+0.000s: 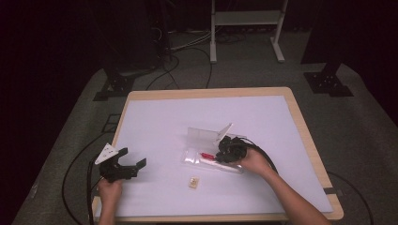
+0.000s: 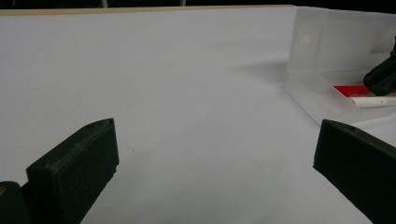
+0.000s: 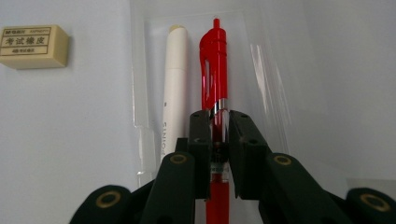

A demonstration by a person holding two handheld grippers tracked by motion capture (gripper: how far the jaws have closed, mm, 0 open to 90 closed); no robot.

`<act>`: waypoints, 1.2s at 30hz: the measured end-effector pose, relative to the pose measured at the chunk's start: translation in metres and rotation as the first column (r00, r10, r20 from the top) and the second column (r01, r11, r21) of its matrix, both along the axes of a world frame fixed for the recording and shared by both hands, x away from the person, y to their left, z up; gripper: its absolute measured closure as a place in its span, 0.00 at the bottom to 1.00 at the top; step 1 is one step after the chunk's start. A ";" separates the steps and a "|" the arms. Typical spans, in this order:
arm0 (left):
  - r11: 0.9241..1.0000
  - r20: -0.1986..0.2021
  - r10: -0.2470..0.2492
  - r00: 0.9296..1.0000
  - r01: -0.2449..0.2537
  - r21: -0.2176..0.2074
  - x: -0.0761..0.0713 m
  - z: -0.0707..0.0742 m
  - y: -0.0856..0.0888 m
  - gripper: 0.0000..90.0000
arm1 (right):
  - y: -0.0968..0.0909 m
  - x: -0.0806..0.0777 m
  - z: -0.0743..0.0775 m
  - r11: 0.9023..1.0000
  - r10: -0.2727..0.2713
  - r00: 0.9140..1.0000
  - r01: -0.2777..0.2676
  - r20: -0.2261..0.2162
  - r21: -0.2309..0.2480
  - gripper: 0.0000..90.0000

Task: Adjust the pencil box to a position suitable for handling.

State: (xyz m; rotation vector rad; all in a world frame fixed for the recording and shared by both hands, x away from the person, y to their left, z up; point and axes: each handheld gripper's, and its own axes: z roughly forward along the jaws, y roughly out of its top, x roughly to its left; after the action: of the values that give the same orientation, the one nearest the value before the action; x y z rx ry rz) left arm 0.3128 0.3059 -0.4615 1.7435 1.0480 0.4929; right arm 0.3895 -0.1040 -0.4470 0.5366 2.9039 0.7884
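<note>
My right gripper (image 3: 218, 122) is clamped on the one red pen (image 3: 214, 70), which lies lengthwise in the clear pencil case (image 3: 271, 70) with its clicker end pointing away from my jaws, parallel to the one white pen (image 3: 175, 84) beside it. Its lower barrel is hidden behind the jaws, so can't see the tip. My left gripper (image 2: 215, 163) sits wide open over bare table (image 2: 187, 84), and one eraser (image 3: 33, 45) lies outside the case.

We see the white table (image 1: 164, 122) brightly lit from above against dark surroundings; the high view looks soft, and near jaws blur in both gripper views.
</note>
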 end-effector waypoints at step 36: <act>1.000 0.001 0.000 1.000 0.000 0.006 0.000 0.000 -0.001 0.00 | -0.010 -0.019 0.025 0.996 -0.006 0.999 0.003 0.039 0.085 0.72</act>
State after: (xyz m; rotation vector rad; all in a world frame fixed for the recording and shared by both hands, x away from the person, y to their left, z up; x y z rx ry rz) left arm 0.3131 0.3053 -0.4618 1.7482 1.0464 0.4967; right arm 0.3709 -0.1140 -0.4221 0.5291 2.8434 0.9154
